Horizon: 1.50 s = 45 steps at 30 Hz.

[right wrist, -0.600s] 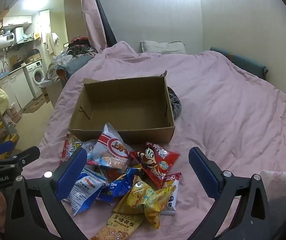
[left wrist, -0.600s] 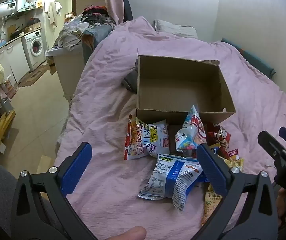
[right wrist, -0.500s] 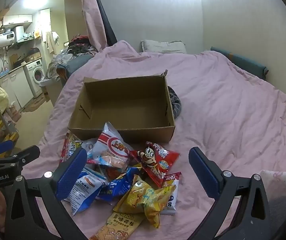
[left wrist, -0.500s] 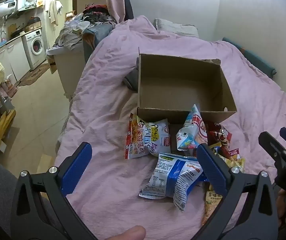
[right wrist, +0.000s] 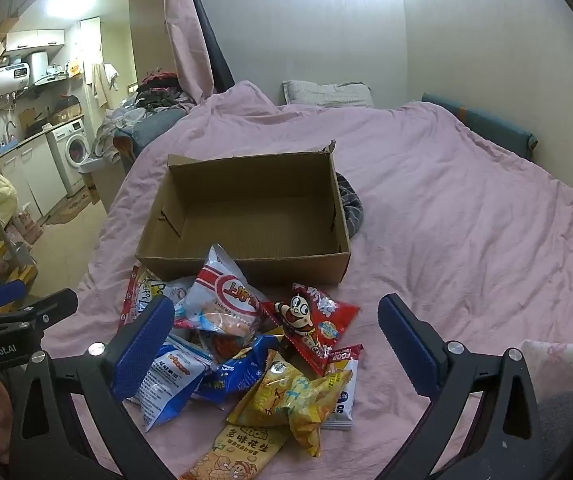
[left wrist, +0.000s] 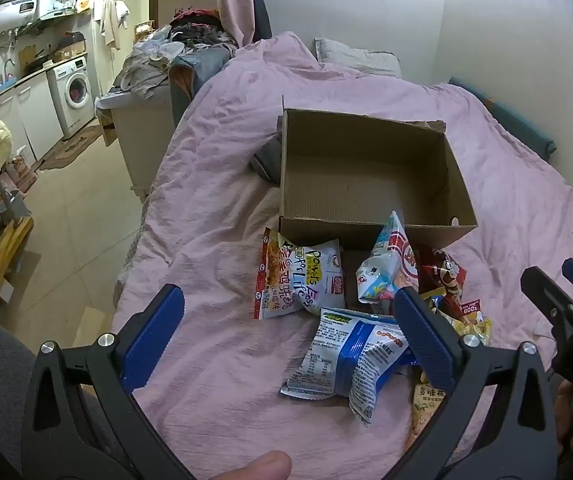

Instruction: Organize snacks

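Note:
An empty open cardboard box (left wrist: 366, 184) (right wrist: 254, 216) sits on the pink bed. Several snack bags lie in a heap just in front of it: a white "Life" bag (left wrist: 300, 280), a blue-and-white bag (left wrist: 350, 360) (right wrist: 170, 380), a red-and-white bag (right wrist: 226, 300), a red cartoon bag (right wrist: 310, 324), a yellow bag (right wrist: 290, 400). My left gripper (left wrist: 286, 332) is open and empty above the near left of the heap. My right gripper (right wrist: 278, 344) is open and empty above the heap. Each gripper shows at the edge of the other's view.
The pink duvet (right wrist: 466, 220) covers the bed; a grey striped cloth (right wrist: 350, 208) lies against the box. A pillow (right wrist: 326, 92) is at the head. The bed's left edge drops to the floor (left wrist: 66, 208); a clothes pile (left wrist: 174, 56) and washing machine (left wrist: 74, 88) stand beyond.
Both views have crept slightly forward toward the heap and the box. Both grippers stay open and nothing has been taken hold of.

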Each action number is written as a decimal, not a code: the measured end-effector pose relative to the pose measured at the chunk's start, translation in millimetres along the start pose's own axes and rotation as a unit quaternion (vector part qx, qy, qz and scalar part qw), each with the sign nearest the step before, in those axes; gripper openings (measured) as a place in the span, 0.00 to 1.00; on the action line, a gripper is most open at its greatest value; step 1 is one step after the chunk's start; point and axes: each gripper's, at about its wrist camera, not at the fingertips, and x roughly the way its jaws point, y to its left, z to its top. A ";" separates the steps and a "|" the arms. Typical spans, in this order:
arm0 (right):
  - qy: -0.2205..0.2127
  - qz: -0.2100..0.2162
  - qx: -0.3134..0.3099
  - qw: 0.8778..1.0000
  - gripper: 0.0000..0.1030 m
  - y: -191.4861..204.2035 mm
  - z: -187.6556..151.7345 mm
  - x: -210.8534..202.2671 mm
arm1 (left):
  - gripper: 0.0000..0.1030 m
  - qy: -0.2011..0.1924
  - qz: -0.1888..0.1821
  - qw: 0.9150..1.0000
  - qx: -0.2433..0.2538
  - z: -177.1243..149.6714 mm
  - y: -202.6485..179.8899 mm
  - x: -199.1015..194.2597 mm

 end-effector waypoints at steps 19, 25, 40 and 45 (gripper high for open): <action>-0.002 -0.003 -0.002 1.000 1.00 -0.5 1.5 0.9 | 1.00 0.000 -0.001 1.000 -0.001 0.3 0.4 0.0; -0.002 -0.002 -0.002 1.000 1.00 -0.8 1.5 0.3 | 1.00 0.000 0.000 1.000 0.000 0.3 0.6 -0.3; -0.001 -0.003 -0.002 1.000 1.00 -3.3 3.7 -0.2 | 1.00 -0.002 0.001 1.000 0.002 0.9 0.1 0.2; -0.002 -0.004 -0.002 1.000 1.00 -3.4 3.8 -0.1 | 1.00 -0.003 0.004 1.000 0.005 2.7 -2.7 0.3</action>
